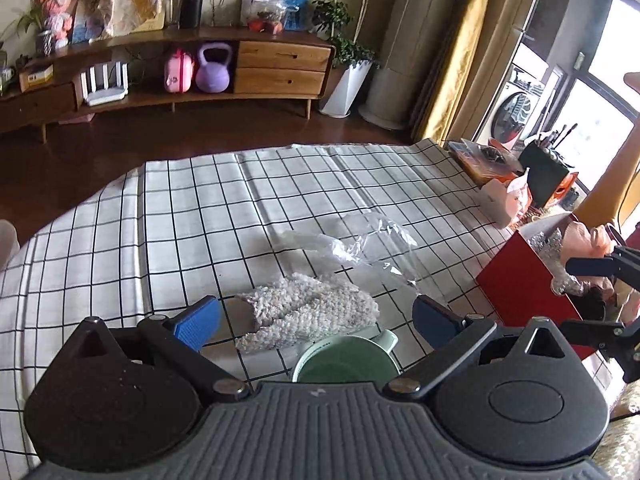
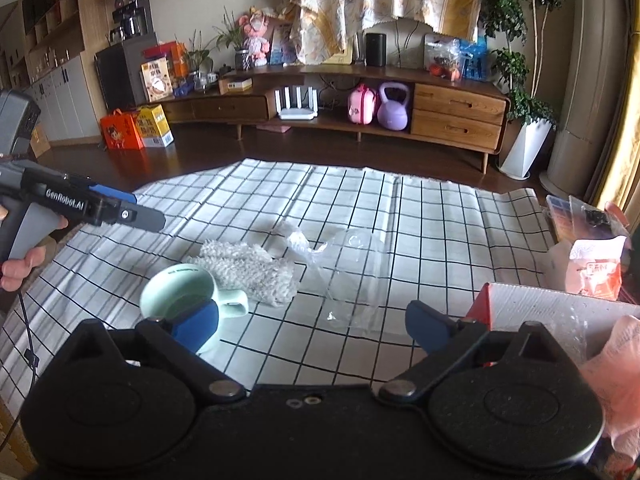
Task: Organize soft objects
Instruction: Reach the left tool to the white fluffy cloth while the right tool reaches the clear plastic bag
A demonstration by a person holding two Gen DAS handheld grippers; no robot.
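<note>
Left gripper [image 1: 316, 316]: jaws spread wide, holding nothing, hovering above the bench [image 1: 120, 248], which is covered by a white cloth with a black grid. Directly ahead of its blue fingers [image 1: 200, 320] lie the socks [image 1: 308, 312], a fluffy white pair lying flat and side by side on the cloth. A pale green mug [image 1: 344, 356] stands upright at the near edge of the socks, apparently touching them, its handle pointing right in the left wrist view. A clear plastic bag [image 1: 368, 244] lies crumpled and open just beyond the socks, near them; contact cannot be confirmed. A red box [image 1: 520, 284] stands at the right edge of the bench, open, with pink soft items and crinkled wrapping inside. Right gripper [image 2: 312, 326]: jaws likewise spread wide, nothing between them, positioned above the bench near the red box [image 2: 480, 304]. In the right wrist view the mug [image 2: 180, 292] sits partly behind the gripper's left finger, the socks [image 2: 248, 268] beyond it, the bag [image 2: 344, 264] to their right. The left gripper [image 2: 148, 214] appears at the left edge of that view, held in a hand [image 2: 24, 260], raised above the cloth. A wooden sideboard [image 2: 456, 116] stands across the floor behind the bench.
</note>
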